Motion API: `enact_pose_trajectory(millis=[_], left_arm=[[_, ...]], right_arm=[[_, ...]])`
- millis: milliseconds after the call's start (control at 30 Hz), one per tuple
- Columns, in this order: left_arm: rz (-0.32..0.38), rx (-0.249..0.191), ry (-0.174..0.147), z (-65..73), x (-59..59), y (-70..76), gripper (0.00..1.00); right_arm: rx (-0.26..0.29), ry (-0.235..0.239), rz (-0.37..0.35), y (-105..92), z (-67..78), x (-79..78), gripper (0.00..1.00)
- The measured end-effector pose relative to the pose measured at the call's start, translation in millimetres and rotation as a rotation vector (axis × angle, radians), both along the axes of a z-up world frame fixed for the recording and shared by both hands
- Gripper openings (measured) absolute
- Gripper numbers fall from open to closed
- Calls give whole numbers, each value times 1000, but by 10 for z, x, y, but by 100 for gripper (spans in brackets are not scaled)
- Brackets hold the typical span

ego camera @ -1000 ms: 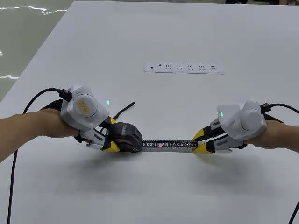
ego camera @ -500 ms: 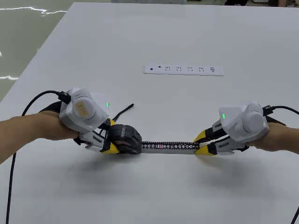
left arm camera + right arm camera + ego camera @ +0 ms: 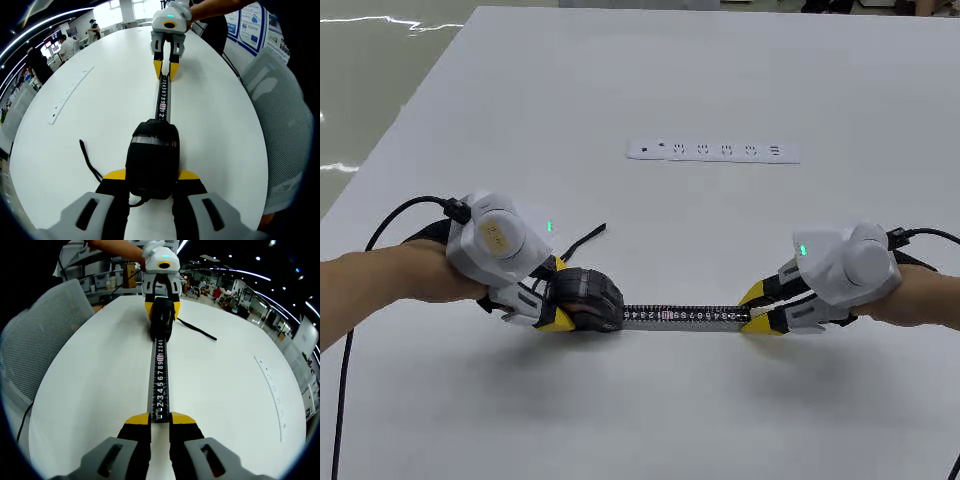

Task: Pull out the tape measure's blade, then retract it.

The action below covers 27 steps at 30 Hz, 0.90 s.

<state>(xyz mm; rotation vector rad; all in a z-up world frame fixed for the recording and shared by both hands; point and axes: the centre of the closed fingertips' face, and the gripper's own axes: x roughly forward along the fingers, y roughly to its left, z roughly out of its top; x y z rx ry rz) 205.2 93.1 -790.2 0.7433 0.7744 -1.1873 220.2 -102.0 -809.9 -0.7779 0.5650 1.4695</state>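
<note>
On table point(image 3: 640, 80): left hand-held gripper point(image 3: 560, 295) clamps tape measure case point(image 3: 590, 298), right hand-held gripper point(image 3: 753, 308) pinches blade point(image 3: 685, 314) end, both pointing inward.

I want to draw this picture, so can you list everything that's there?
Table: one, white, under everything.
Tape measure case: one, black, near the front on the left.
Blade: one, with black numbers, pulled out from the case towards the right.
Strap: one, black, lying behind the case.
Power strip: one, white, farther back in the middle.
Chair: one, grey mesh, beside the table.
People: a few, far off in the room.
Cables: two, black, one from each gripper.
Left gripper: one, white with yellow tips, shut on the case.
Right gripper: one, same colours, shut on the blade's end.
Arms: two, holding the grippers.
</note>
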Motion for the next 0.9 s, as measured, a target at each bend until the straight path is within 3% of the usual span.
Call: enact_pose_trajectory(millis=[900], left_arm=[[1, 0, -4, 13, -16, -20, 27]], right_arm=[[-6, -1, -14, -90, -11, 25, 12]])
